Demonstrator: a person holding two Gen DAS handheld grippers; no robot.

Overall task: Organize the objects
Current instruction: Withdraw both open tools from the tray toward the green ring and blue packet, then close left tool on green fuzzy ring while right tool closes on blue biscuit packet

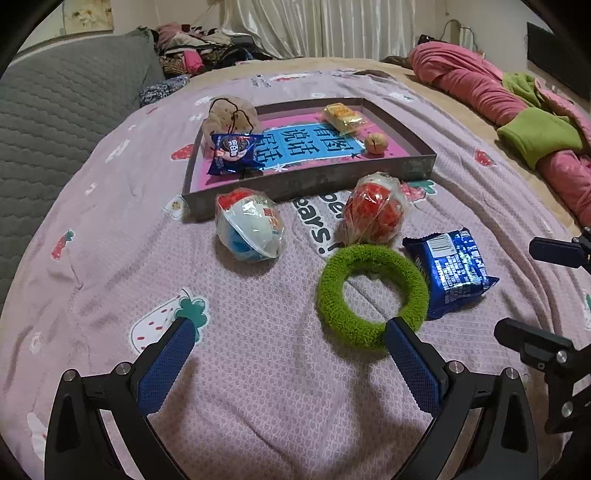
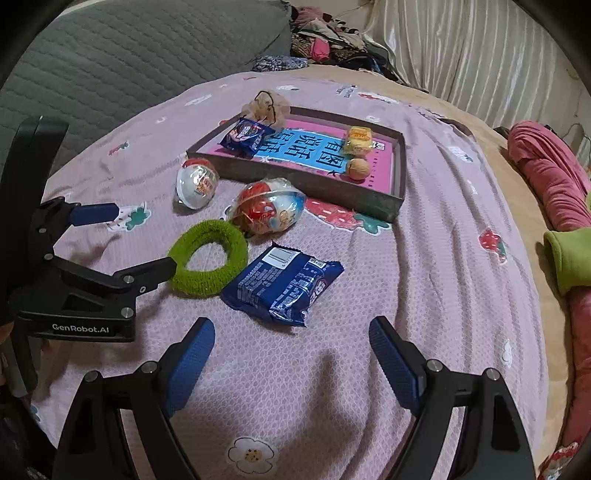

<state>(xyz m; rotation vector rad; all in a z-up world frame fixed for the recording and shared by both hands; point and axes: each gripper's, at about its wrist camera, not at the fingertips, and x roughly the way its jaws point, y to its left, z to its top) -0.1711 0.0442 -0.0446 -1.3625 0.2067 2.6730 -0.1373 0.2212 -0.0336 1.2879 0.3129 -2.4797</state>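
Bed (image 1: 258, 369) covered in a pink strawberry-print sheet carried everything. Left gripper (image 1: 290, 334) hovered low over the sheet, fingers (image 1: 168, 363) spread wide, holding nothing; its right finger tip overlapped the near edge of the green ring (image 1: 334, 295), contact could not be told. Right gripper (image 2: 291, 334) also hung with fingers (image 2: 192, 358) wide apart and empty, just short of the blue packet (image 2: 284, 284).

Green ring lay flat on the sheet, between the left gripper and the red egg (image 1: 375, 208). In the right wrist view the ring (image 2: 208, 258) sat just beside the blue packet and touched the red egg (image 2: 269, 208) at its far side. Blue packet (image 1: 452, 271) lay back side up, barcode showing, right of the ring. White egg (image 1: 249, 229), clear wrap, red top, blue below, rested close to the tray's front left corner.

Tray (image 1: 314, 179), shallow and dark-walled with a pink and blue printed bottom, sat farther back on the bed. Inside it: a small Oreo pack (image 1: 232, 151) at the left leaning on the wall, a yellow snack pack (image 1: 341, 116) at the far right, a walnut (image 1: 376, 142) near the right side. A beige scrunchie (image 1: 231, 112) sat at the tray's far left corner, in or against the wall could not be told.

Grey quilt (image 1: 62, 122) lay to the left, pink and green clothes (image 1: 517, 122) to the right, curtain (image 1: 325, 26) behind.
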